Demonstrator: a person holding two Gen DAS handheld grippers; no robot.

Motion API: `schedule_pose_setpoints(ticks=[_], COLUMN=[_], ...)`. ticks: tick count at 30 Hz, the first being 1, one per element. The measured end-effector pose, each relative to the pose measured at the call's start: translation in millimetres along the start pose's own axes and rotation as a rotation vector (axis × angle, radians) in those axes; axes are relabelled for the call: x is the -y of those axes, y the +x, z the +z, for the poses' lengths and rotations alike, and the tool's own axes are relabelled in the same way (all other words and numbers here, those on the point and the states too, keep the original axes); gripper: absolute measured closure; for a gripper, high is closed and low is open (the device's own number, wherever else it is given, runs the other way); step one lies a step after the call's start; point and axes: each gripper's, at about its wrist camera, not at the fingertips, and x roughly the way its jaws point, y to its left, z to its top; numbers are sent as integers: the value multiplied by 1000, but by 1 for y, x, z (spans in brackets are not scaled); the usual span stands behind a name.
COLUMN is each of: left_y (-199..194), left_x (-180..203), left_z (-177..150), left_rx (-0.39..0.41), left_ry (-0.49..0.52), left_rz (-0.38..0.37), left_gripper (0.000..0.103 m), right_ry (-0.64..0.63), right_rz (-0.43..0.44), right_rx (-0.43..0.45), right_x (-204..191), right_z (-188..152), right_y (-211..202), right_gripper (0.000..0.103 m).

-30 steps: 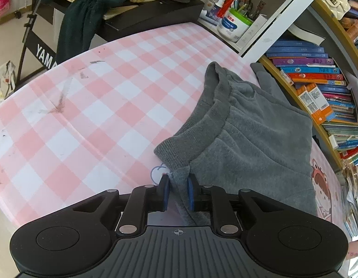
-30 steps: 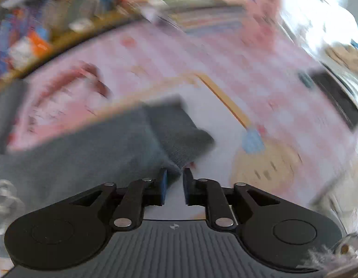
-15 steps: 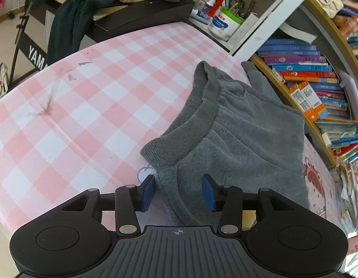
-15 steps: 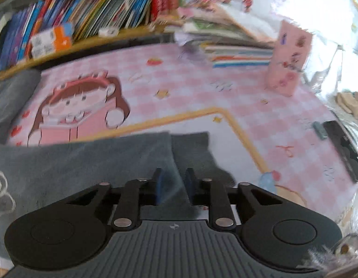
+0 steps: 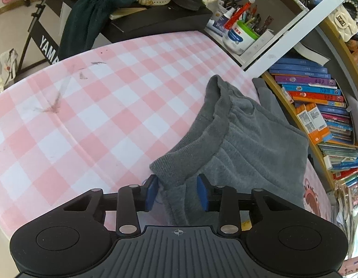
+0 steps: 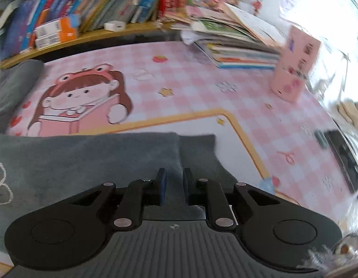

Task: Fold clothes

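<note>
Grey fleece is the stuff at hand: a pair of sweatpants (image 5: 253,143) lies on the bench (image 5: 105,115), which wears a pink-and-white checked cover. In the left wrist view the bare checks spread to the left of the left tongs (image 5: 176,191), with a few dark smudges far out ahead on that side. Beyond the bench's far edge stands a black keyboard (image 5: 155,20) draped with a dark green garment (image 5: 91,16). The left tongs stand apart, blue pads on either side of the ribbed waistband corner (image 5: 176,166), which lies between them; whether either pad touches the cloth I cannot tell. From there the sweatpants run ahead and to the right. Further right, a tub of pens (image 5: 241,34) and a shelf of books (image 5: 318,106) line the bench's edge.

In the right wrist view the picture is somewhat blurred. The grey cloth (image 6: 86,159) fills the space left of and under the right tongs (image 6: 174,186), with a white outline drawing on it at the far left. The right tongs are nearly together, a narrow gap between the pads, hovering over the leg's ribbed cuff (image 6: 199,153); I cannot tell whether cloth is pinched. Ahead is a cartoon girl (image 6: 86,102) printed on the cover. To the right are a stack of books (image 6: 237,46) and a pink box (image 6: 294,69).
</note>
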Motion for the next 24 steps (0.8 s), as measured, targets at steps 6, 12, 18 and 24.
schedule_pose_setpoints(ticks=[6,12,18,24], left_y=[0,-33,-26,-20], left_x=[-4,9,-9,-12], left_z=[-2,2,-2,-2], left_rx=[32,177,129,38], left_ry=[-54,45,24,61], left_rz=[-9,-58,16,75], left_gripper=[91,93,92,82], right_ry=[-43,-78,-128,-98], right_rz=[50,94,138,118], right_rx=[-9,-17,-21,19], right_x=[-12,-18,-29,-20], right_z=[0,0,0,3], right_y=[4,5,5,-4], right_gripper=[89,89,88,88])
